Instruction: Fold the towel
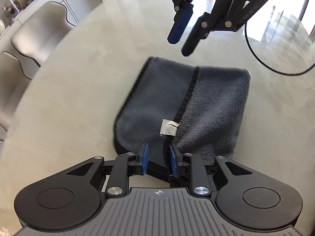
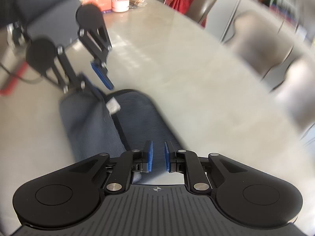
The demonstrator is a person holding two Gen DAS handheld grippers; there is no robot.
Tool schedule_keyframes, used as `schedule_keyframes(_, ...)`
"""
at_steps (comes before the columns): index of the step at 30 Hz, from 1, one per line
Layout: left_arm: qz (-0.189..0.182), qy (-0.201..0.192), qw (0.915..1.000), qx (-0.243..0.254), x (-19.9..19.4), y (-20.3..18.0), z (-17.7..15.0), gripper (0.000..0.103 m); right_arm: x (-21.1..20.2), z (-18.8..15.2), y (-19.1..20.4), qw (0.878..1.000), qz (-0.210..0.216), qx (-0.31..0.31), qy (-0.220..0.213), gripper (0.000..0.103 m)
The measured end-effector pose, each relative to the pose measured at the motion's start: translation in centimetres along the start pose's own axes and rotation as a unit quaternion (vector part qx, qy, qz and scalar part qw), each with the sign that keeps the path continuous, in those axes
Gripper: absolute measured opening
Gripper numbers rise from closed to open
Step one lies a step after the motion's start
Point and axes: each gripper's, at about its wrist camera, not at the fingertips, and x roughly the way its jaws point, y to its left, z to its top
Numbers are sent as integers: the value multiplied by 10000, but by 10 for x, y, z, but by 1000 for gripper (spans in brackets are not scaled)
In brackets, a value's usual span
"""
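Pale oval surface (image 1: 78, 98), folded grey towel (image 1: 216, 102) with white tag (image 1: 168, 126), left tongs (image 1: 158, 161) apart over near hem, right tongs (image 2: 158, 158) apart, empty.

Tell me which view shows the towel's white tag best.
The left wrist view: the white tag lies sharp and unobstructed beside the dark seam of the towel. The right wrist view shows it only as a small blurred patch.
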Motion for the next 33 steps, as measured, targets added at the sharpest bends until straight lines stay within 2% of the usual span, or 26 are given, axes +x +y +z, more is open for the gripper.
schedule_keyframes(2, -66, -54, 9997, -209, 1, 0, -10, 29, 7, -14, -6, 9973, 424, 599, 34, 34)
schedule_keyframes(4, -89, -123, 9991, -391, -1, 1, -19, 43, 12, -31, -12, 9906, 648, 1201, 51, 35)
schedule_keyframes(7, -260, -256, 9971, -663, -8, 5, -31, 55, 18, -46, -23, 9771, 949, 1905, -33, 35)
schedule_keyframes(10, -450, -410, 9934, -971, -13, 10, -40, 58, 20, -65, -33, 9543, 1296, 2679, -262, 35)
schedule_keyframes(15, -703, -403, 9885, -1278, -5, 20, -44, 60, 30, -77, -42, 9387, 1368, 3146, -347, 35)
schedule_keyframes(22, -803, -234, 9831, -1631, 19, 26, -39, 61, 32, -74, -37, 9351, 1292, 3292, -224, 36)
schedule_keyframes(24, -762, -237, 9839, -1601, 19, 24, -39, 61, 34, -71, -35, 9367, 1186, 3287, -232, 36)
schedule_keyframes(26, -728, -240, 9849, -1552, 18, 21, -38, 61, 27, -66, -32, 9456, 1074, 3049, -358, 38)
schedule_keyframes(27, -754, -221, 9851, -1530, 19, 19, -39, 61, 24, -66, -31, 9479, 1005, 2994, -416, 46)
schedule_keyframes(28, -786, -199, 9852, -1508, 20, 18, -39, 61, 18, -65, -31, 9503, 870, 2947, -506, 59)
schedule_keyframes(30, -810, -189, 9846, -1536, 23, 18, -40, 61, 15, -66, -33, 9524, 686, 2911, -593, 71)
schedule_keyframes(33, -817, -222, 9838, -1579, 23, 17, -40, 61, 18, -69, -36, 9521, 878, 2869, -585, 69)
